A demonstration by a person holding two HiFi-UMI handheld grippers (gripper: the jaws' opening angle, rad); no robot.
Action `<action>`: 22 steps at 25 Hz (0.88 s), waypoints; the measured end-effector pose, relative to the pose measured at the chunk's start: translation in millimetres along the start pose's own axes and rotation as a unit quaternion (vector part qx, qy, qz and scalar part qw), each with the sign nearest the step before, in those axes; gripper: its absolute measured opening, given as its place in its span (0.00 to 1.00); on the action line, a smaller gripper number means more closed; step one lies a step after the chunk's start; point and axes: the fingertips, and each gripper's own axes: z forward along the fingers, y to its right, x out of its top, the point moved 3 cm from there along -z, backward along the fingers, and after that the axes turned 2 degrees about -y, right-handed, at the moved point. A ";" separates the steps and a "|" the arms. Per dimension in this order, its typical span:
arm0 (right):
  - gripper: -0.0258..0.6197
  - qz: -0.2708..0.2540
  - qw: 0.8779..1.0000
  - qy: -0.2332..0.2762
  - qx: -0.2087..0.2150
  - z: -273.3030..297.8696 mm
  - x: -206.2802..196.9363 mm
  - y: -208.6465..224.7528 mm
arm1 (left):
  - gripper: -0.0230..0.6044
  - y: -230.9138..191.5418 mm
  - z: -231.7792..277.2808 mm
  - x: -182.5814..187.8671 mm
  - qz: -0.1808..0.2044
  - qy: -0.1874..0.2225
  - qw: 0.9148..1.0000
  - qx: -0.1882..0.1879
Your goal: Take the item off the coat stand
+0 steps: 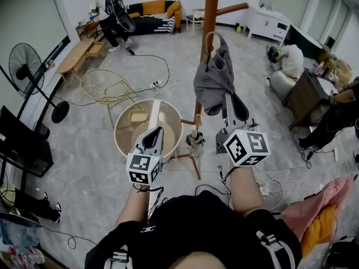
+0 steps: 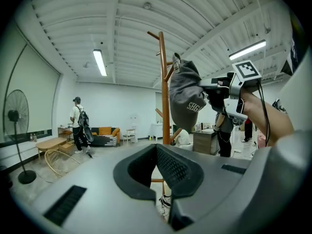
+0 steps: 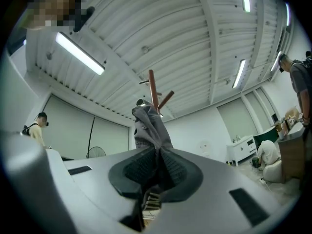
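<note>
Two grippers are in my hands. My right gripper (image 1: 228, 98) is closed on the grey cap (image 1: 213, 80), and in the right gripper view its pads (image 3: 168, 167) pinch the cloth of the cap between them. The cap hangs at a peg of the wooden stand (image 1: 211, 10), just right of the pole, and its loose part falls down toward my gripper. My left gripper (image 1: 156, 132) is closed too, with nothing between the jaws. It is to the left of the stand and nearer to me, well apart from the cap. Under it is a round wooden surface (image 1: 124, 129). At far left a person (image 1: 106, 10) with a backpack stands near a sofa (image 1: 151, 13).
</note>
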 end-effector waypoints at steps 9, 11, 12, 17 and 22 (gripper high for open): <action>0.11 0.006 0.999 0.038 -0.018 -67.1 24.8 4.1 | 0.06 26.6 -6.4 -4.1 0.000 -0.003 1.000 -0.025; 0.11 0.005 0.999 0.022 -0.032 -80.2 11.5 11.2 | 0.06 32.7 -5.3 -9.2 -0.002 -0.002 0.999 -0.032; 0.11 0.004 0.999 0.011 -0.037 -86.1 2.2 14.5 | 0.06 36.1 -4.6 -12.1 -0.003 -0.002 0.999 -0.034; 0.11 0.001 0.997 -0.039 -0.071 -114.9 -44.7 34.0 | 0.06 60.3 -3.3 -20.0 -0.003 -0.004 0.998 -0.057; 0.11 0.000 0.990 -0.090 -0.106 -149.5 -102.4 55.7 | 0.06 86.1 -7.2 -36.8 0.000 -0.004 0.997 -0.074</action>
